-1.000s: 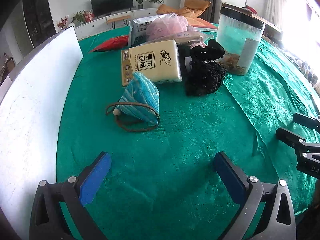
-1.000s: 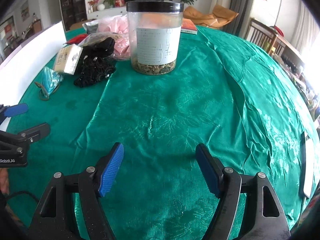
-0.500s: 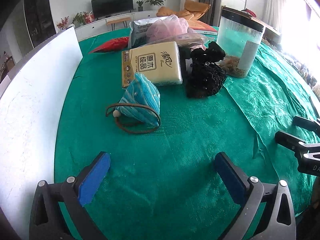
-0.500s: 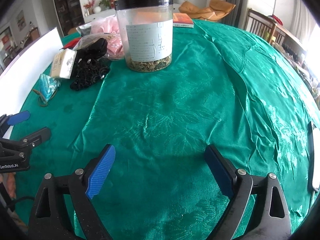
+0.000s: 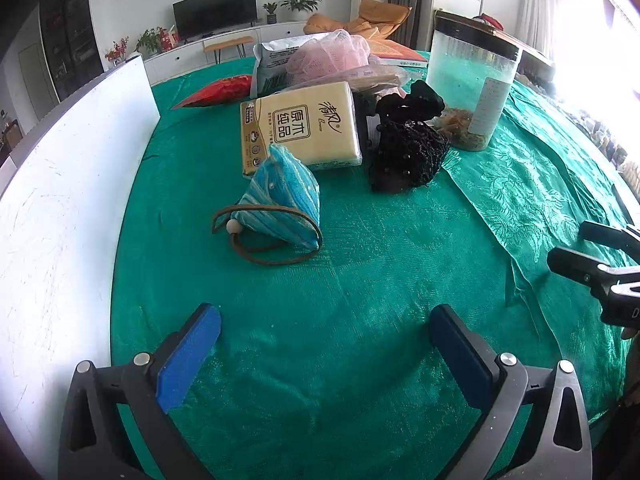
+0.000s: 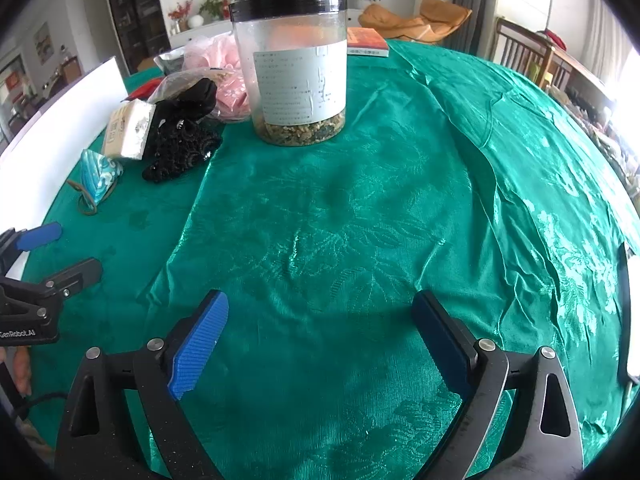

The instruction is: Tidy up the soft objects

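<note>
A blue striped pouch (image 5: pixel 280 200) with a brown cord lies on the green tablecloth, ahead of my open, empty left gripper (image 5: pixel 324 344). Behind it lie a yellow tissue pack (image 5: pixel 300 128), a black lace bundle (image 5: pixel 408 148) and a pink mesh item (image 5: pixel 328 58). In the right wrist view the pouch (image 6: pixel 98 176), tissue pack (image 6: pixel 128 132) and black bundle (image 6: pixel 180 140) sit far left. My right gripper (image 6: pixel 320 332) is open and empty above bare cloth, well short of the jar.
A clear jar with a black lid (image 6: pixel 294 72) (image 5: pixel 470 80) stands mid-table. A white board (image 5: pixel 60 184) edges the table's left. A silver bag (image 5: pixel 276 64), a red packet (image 5: pixel 216 88) and a book (image 6: pixel 368 42) lie at the back.
The right gripper has moved forward toward the jar and opened a little wider. The left gripper has edged slightly forward. Nothing on the table has moved.
</note>
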`<state>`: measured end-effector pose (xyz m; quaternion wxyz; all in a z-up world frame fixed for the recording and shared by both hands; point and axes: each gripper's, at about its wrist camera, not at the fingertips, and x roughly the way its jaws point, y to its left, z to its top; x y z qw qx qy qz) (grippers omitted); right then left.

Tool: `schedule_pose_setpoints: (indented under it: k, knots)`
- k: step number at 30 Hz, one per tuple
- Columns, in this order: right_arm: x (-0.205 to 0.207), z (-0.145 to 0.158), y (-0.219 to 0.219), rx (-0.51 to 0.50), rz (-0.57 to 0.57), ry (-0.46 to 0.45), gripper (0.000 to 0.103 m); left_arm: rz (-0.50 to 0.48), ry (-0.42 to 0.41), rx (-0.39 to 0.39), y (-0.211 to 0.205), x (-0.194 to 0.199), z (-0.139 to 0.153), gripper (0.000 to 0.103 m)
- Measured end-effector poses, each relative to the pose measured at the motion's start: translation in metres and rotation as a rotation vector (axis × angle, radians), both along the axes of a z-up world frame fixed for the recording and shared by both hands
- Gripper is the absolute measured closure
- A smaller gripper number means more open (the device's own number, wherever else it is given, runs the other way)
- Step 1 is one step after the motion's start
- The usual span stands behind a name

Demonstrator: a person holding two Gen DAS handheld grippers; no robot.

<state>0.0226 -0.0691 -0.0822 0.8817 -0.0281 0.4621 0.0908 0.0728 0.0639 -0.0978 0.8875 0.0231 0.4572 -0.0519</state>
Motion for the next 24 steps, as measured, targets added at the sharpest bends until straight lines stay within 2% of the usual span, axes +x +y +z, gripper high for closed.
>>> schedule_pose_setpoints:
  k: [3, 6, 9, 12, 14, 15, 16, 19, 24]
  knots:
    - [0.009, 0.007, 0.002, 0.115, 0.044, 0.008, 0.009, 0.004, -0.002, 0.001, -0.001, 0.001, 0.000, 0.000]
    - [0.027, 0.019, 0.027, 0.142, 0.125, -0.013, 0.010, 0.005, -0.002, -0.002, -0.001, 0.002, -0.001, 0.000]
    - [0.051, 0.029, 0.066, 0.086, 0.219, -0.072, 0.012, 0.005, -0.002, -0.002, -0.001, 0.002, -0.001, 0.000]
    - [0.079, 0.025, 0.104, -0.004, 0.295, -0.073, 0.015, 0.005, -0.002, -0.002, -0.001, 0.002, -0.001, 0.000]
    - [0.093, 0.020, 0.119, -0.041, 0.320, -0.063, 0.021, 0.005, -0.002, -0.002, -0.001, 0.002, -0.001, 0.000]
    - [0.098, 0.018, 0.125, -0.050, 0.334, -0.052, 0.035, 0.005, -0.002, -0.002, -0.001, 0.002, -0.001, 0.000]
    - [0.103, 0.015, 0.129, -0.046, 0.350, -0.031, 0.058, 0.005, -0.002, -0.002, -0.001, 0.002, -0.001, 0.000]
    - [0.104, 0.014, 0.126, 0.018, 0.360, 0.016, 0.076, 0.005, -0.002, -0.002, -0.001, 0.002, -0.001, 0.000]
    - [0.059, 0.017, 0.080, 0.091, 0.291, 0.060, 0.078, 0.005, -0.002, -0.001, -0.001, 0.002, -0.001, 0.000]
